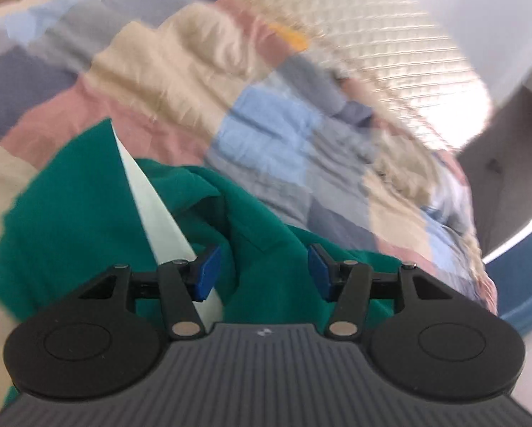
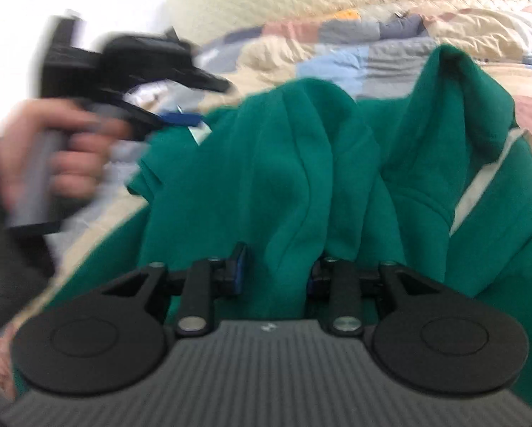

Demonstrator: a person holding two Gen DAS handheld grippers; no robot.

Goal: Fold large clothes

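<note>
Right gripper point(image 2: 275, 272): my blue pads pinch a thick fold of green garment point(image 2: 301, 163), which rises bunched straight ahead of the fingers, pale stripe to their right. Left gripper point(image 1: 262, 272): my jaws stand apart, empty, above the same garment with its white stripe under the left pad. Patchwork quilt point(image 1: 266, 135) lies beyond both tools. Left hand point(image 2: 63, 149): blurred

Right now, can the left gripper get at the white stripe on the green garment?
Probably yes. The left gripper is open and empty just above the green garment; the white stripe lies exposed beside its left finger, nothing covering it.
</note>
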